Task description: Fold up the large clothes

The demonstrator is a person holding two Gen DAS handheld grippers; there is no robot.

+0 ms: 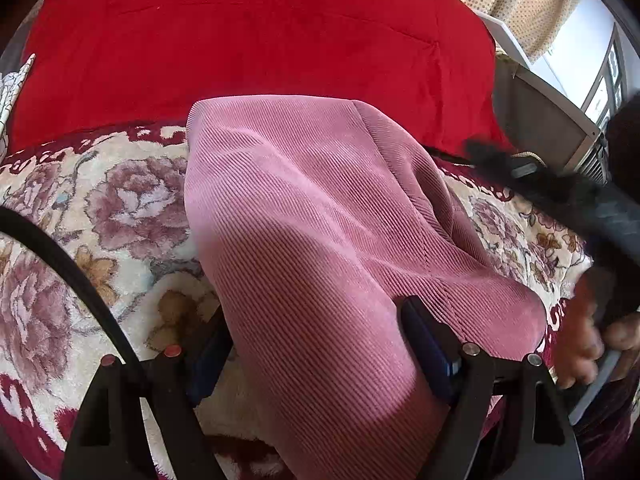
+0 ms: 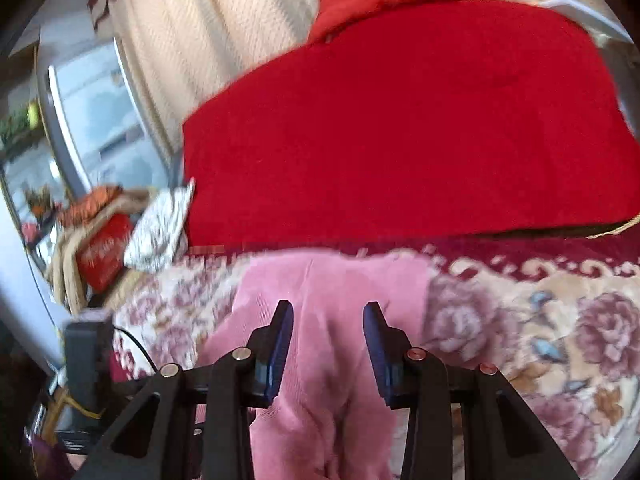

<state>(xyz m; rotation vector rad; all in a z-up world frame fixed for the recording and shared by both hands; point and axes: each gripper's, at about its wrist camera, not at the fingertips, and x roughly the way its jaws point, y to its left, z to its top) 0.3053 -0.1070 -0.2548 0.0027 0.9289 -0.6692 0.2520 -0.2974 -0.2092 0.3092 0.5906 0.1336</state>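
Pink ribbed garment [image 1: 320, 220], folded and softly humped, lies on the floral bed cover [image 1: 120, 208]. We see it pass between our spread left tongs [image 1: 316, 344] and between our part-spread right tongs [image 2: 328, 344], neither visibly pinching.

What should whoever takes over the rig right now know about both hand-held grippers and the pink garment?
Left hand-held gripper: jaws wide, pink corduroy garment between them, pads not pressing.
Right hand-held gripper: jaws apart above the same garment, nothing gripped; view blurred.
Garment lies bunched on the floral blanket, in front of the red cover.
Done: garment partly doubled over, by the look of it.
Left: regrasp, flatten, finish the fold.
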